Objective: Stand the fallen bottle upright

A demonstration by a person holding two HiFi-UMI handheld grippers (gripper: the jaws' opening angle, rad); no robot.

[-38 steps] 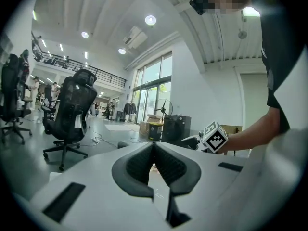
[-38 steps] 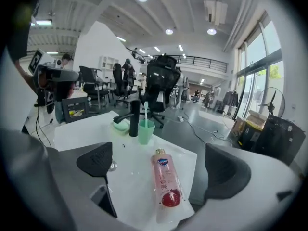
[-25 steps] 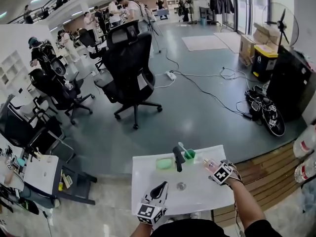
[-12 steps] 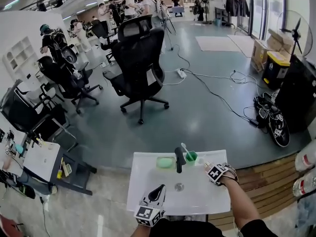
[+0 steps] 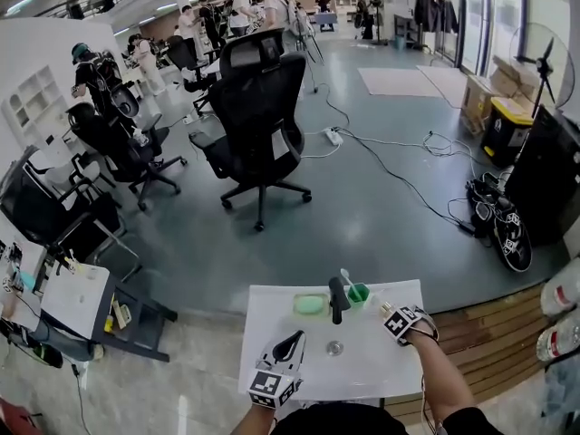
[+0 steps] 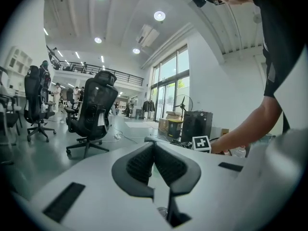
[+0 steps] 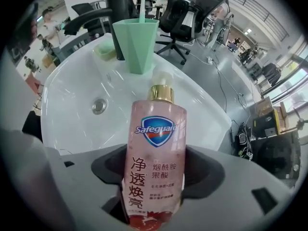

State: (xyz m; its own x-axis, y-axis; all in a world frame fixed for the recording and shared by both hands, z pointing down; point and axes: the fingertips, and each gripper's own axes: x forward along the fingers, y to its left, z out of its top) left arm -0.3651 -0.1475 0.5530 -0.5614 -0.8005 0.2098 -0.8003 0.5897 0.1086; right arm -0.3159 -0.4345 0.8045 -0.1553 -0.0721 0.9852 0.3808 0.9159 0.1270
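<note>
Head view: looking steeply down on a white sink (image 5: 272, 324), with everything happening along its back and right side.
Left gripper (image 5: 292, 344): hovering over the sink's near left part. Its jaws are clenched together with nothing between them.
Soap dish (image 5: 310, 304): pale green, sitting on the back rim just left of the tap.
Tap (image 5: 337, 299): black, standing at the back middle, with the drain (image 5: 335, 347) lying in front of it.
Cup (image 5: 359, 293): green, standing upright just right of the tap, a toothbrush (image 5: 347, 277) sticking out.
Bottle (image 7: 156, 143): pink soap bottle, lying on the sink's right side, its gold-collared pump pointing toward the cup.
Right gripper (image 7: 156, 172): pointing down over the bottle with its jaws closing, the pads pressing on both sides of its lower body.
</note>
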